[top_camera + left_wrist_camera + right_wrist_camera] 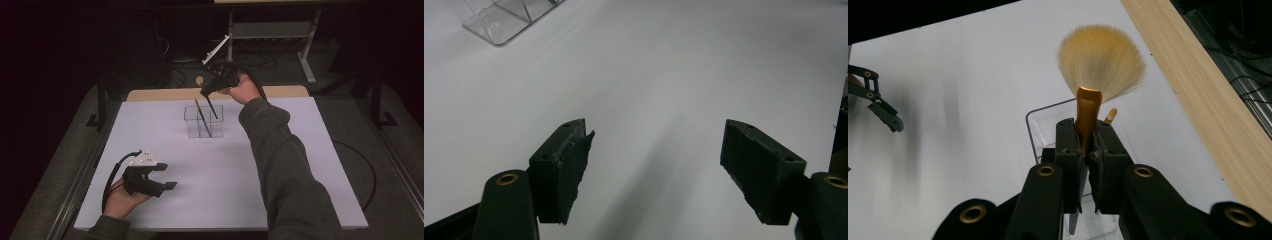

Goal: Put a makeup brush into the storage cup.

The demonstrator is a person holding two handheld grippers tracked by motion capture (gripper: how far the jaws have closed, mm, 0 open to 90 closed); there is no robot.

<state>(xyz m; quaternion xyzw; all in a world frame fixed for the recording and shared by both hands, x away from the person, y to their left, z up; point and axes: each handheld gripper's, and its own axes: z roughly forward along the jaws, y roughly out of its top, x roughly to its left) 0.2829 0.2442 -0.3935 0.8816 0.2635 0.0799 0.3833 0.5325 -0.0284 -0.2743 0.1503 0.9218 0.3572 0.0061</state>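
Observation:
My right gripper (pixel 206 93) hovers over a clear plastic box (pixel 191 128) at the back of the white mat. It is shut on a fan brush (pixel 1100 61) and pinches the brush's gold ferrule (pixel 1087 112), with the pale bristles spread beyond the jaws. The brush's dark handle (pixel 213 110) slants down into the box. A second brush (pixel 201 117) leans inside the box, and its gold tip (pixel 1110 115) peeks past the jaws. My left gripper (pixel 169 176) rests low at the mat's front left, open (pixel 656 165) with nothing between its pads.
The white mat (pixel 225 170) covers a wooden table whose bare strip (pixel 165 94) runs along the far edge. A corner of the clear box (pixel 506 17) lies ahead of the left gripper. The left gripper (pixel 878 102) appears far off beside the box. Desk legs and cables stand behind.

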